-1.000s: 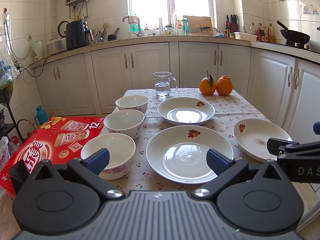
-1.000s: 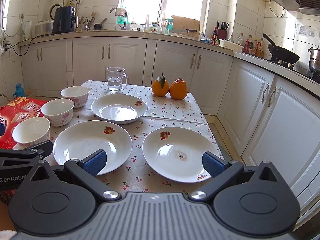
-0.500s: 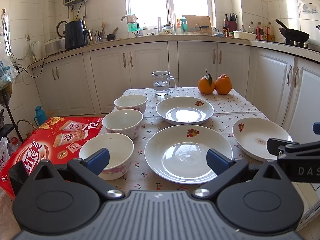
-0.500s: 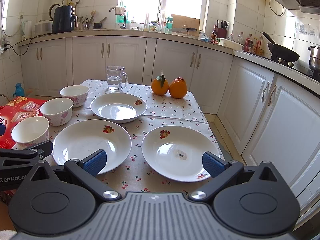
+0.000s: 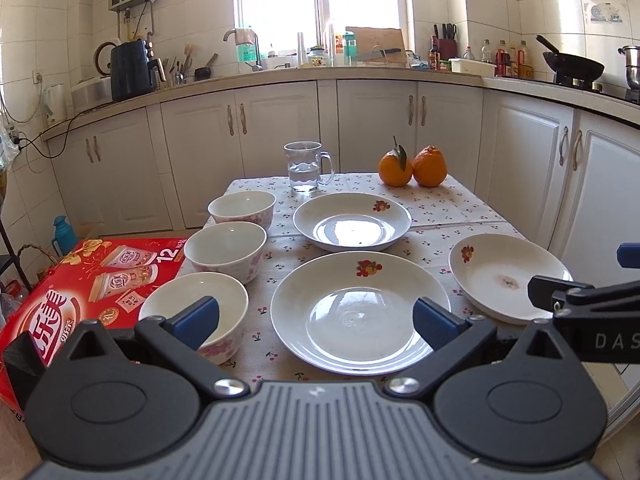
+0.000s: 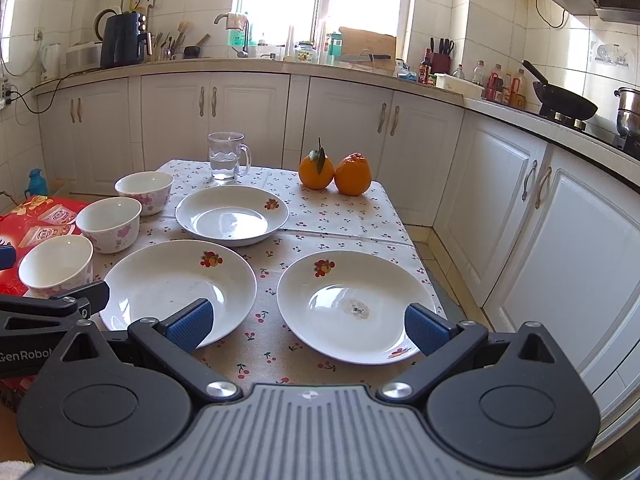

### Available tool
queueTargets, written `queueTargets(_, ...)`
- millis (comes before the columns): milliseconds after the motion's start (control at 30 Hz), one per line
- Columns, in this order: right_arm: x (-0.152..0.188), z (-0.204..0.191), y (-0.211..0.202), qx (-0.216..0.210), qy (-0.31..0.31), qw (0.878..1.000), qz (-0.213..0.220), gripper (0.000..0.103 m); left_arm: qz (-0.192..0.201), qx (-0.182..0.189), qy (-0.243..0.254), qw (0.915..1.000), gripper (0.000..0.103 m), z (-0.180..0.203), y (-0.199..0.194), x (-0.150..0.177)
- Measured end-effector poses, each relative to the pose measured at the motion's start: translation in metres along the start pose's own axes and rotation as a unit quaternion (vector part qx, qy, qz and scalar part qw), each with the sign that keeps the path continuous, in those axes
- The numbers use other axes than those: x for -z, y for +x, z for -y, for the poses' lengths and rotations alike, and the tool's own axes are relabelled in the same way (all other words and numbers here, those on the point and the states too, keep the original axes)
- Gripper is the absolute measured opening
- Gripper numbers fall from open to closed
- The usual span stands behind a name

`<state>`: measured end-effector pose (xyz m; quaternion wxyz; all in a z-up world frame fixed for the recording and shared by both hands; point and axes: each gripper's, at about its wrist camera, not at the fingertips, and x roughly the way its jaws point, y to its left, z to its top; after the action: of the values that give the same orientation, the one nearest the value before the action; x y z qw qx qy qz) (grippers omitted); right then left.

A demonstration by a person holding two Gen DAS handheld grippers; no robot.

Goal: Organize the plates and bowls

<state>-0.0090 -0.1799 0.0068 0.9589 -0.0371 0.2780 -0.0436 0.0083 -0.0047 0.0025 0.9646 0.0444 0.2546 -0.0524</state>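
Observation:
Three white plates with fruit prints lie on the cherry-print cloth: a far plate (image 5: 352, 222) (image 6: 232, 215), a near middle plate (image 5: 360, 312) (image 6: 178, 286) and a near right plate (image 5: 508, 278) (image 6: 356, 306). Three white floral bowls line the left edge: far bowl (image 5: 242, 210) (image 6: 144, 192), middle bowl (image 5: 225, 251) (image 6: 109, 224), near bowl (image 5: 194, 314) (image 6: 56, 266). My left gripper (image 5: 316, 322) is open, low before the middle plate and near bowl. My right gripper (image 6: 306, 324) is open in front of the right plate, holding nothing.
A glass mug of water (image 5: 306, 167) and two oranges (image 5: 412, 166) stand at the table's far end. A red carton (image 5: 80, 288) sits left of the table. White cabinets (image 6: 560, 240) run close along the right and back.
Both views have shifted only slightly, with the table scene sitting a little higher in the frame. Plates and bowls have not moved, and both grippers stay open.

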Motion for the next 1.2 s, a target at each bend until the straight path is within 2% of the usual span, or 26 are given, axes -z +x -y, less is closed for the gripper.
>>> queueTargets(133, -0.001, 0.007, 0.003, 0.004, 0.006, 1.0, 0.0, 0.103, -0.003, 0.027, -0.001, 0.9996, 0.102, 0.001, 0.005, -0.005)
queueTargets(333, -0.003, 0.021, 0.013, -0.001, 0.004, 1.0, -0.005, 0.103, 0.003, 0.051, 0.028, 0.9983, 0.102, 0.004, 0.015, -0.017)
queueTargets(567, 0.0, 0.05, 0.03, -0.02, -0.002, 1.0, -0.006, 0.103, -0.002, 0.078, 0.013, 0.9969, 0.102, -0.001, 0.032, -0.03)
queueTargets(700, 0.012, 0.066, 0.045, -0.024, 0.001, 0.999, -0.031, 0.103, -0.007, 0.093, 0.013, 0.9956, 0.102, 0.001, 0.044, -0.033)
queueTargets(833, 0.029, 0.079, 0.065, -0.029, 0.019, 0.997, -0.067, 0.103, -0.031, 0.12, 0.014, 0.9922, 0.102, 0.005, 0.061, -0.035)
queueTargets(967, 0.041, 0.088, 0.083, -0.041, 0.033, 0.994, -0.094, 0.103, -0.038, 0.123, 0.047, 0.9906, 0.102, 0.02, 0.074, -0.037)
queueTargets(1200, 0.052, 0.095, 0.11, -0.065, 0.036, 0.99, -0.118, 0.103, -0.072, 0.154, 0.051, 0.9841, 0.102, 0.033, 0.105, -0.049)
